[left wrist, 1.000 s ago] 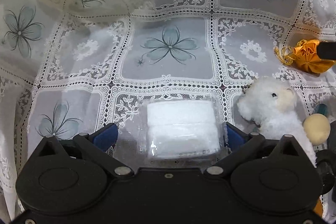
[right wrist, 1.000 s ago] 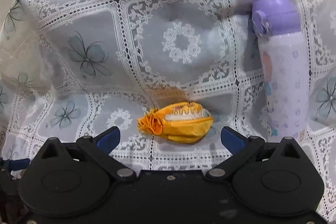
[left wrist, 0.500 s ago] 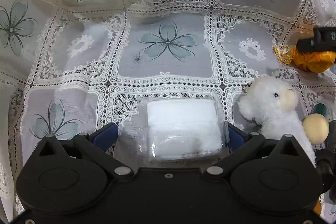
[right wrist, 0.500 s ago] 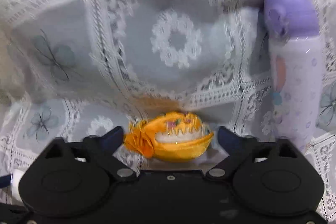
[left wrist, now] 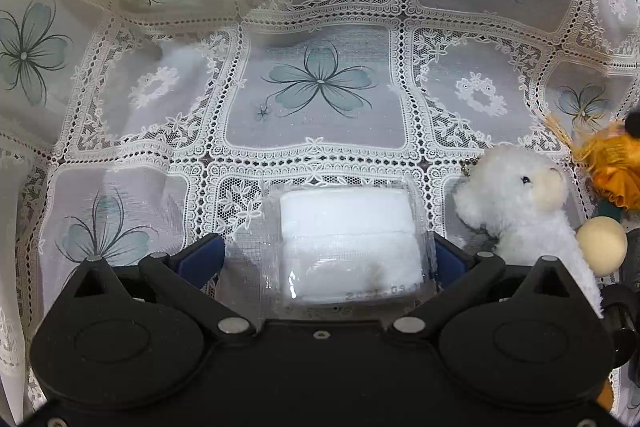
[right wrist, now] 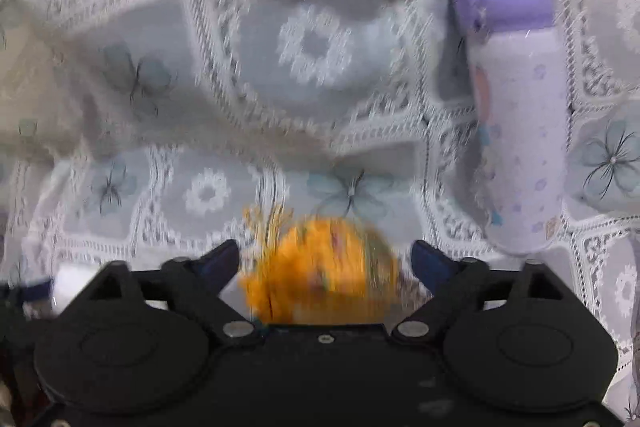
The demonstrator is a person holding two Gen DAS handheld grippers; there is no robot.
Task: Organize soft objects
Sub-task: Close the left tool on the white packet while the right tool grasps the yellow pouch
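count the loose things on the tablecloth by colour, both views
white: 2, the wrapped towel and the plush lamb
orange: 1, the pouch
purple: 1, the bottle
cream: 1, the ball
total: 5

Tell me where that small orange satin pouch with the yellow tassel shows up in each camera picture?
Left wrist view: the small orange satin pouch with the yellow tassel sits at the far right edge, just right of the white plush lamb.
Right wrist view: the same pouch, blurred, lies low in the centre between the right gripper jaws.
Shared landmark: the white lace tablecloth with grey-blue flowers.
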